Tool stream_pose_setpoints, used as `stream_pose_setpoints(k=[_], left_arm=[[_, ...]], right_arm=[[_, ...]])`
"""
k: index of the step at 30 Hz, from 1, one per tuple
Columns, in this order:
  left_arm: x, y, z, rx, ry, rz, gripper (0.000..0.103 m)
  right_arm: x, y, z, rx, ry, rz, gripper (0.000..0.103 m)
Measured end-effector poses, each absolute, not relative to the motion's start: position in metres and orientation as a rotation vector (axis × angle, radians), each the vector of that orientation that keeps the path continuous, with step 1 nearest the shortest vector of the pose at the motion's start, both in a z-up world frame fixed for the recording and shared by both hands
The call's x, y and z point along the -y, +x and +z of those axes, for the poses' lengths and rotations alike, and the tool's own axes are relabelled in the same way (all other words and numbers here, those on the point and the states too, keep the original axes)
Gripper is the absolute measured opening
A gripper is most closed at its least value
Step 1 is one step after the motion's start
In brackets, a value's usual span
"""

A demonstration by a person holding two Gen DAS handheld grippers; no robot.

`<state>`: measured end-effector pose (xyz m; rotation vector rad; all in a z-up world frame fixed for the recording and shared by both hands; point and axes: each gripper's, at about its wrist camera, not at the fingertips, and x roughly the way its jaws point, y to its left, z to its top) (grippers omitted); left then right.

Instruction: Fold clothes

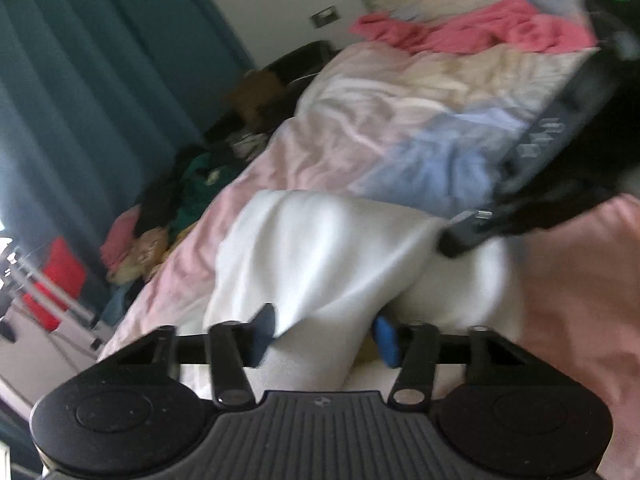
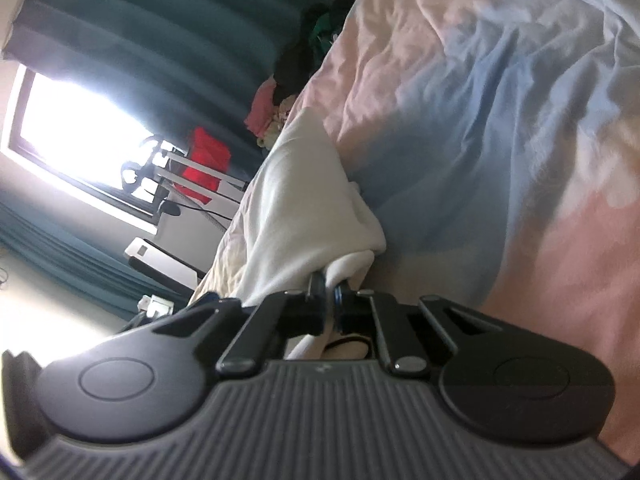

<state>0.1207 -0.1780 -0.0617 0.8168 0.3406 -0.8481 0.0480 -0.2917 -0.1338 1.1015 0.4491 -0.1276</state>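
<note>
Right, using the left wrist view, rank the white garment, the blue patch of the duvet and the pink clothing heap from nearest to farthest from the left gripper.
1. White garment: between the fingers of the left gripper, straight ahead.
2. Blue patch of the duvet: beyond the garment, ahead and to the right.
3. Pink clothing heap: far end of the bed, upper right.

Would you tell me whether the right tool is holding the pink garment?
No; the right tool is shut on the white garment, which lies on the bedspread.
</note>
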Motion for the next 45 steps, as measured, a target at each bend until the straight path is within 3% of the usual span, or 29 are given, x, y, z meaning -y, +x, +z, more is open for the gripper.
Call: stream_pose_setpoints(k=[2,5,17,20,24,30,34,41,45], left_arm=[[0.182,0.137,-0.05,-0.348,0.747,-0.807,0.016],[0.189,0.16,-0.032,-0.359,0.642,-0.744,0.012],[0.177,0.333,0.052,-0.412,0.145,-0.286,0.007],[0.164,0.374,0.051,-0.329,0.155,-0.028,0.007],[0.126,0.412,0.02,-0.409,0.125,0.085,0.007],[0.082,0.388,-0.014,-0.471,0.135,0.006,0.02],[0.052,0.336,-0.021,-0.495,0.134,-0.054,0.048],[0.0,0.195,-0.017,-0.5,0.188,-0.104,0.056],[-0.019,0.109,-0.012,-0.492,0.192,-0.142,0.057]], right_arm=[[0.291,0.046,-0.132,-0.442,1.099,-0.122,0.007],[0.287,0.045,-0.127,-0.427,1.063,-0.116,0.007],[0.255,0.058,-0.109,-0.403,0.821,-0.084,0.005],[0.253,0.059,-0.112,-0.409,0.8,-0.086,0.005],[0.256,0.064,-0.116,-0.414,0.815,-0.084,0.005],[0.257,0.071,-0.123,-0.415,0.834,-0.071,0.005],[0.253,0.072,-0.12,-0.403,0.81,-0.064,0.005],[0.251,0.061,-0.107,-0.338,0.747,-0.101,0.005],[0.23,0.041,-0.083,-0.252,0.573,-0.11,0.005]])
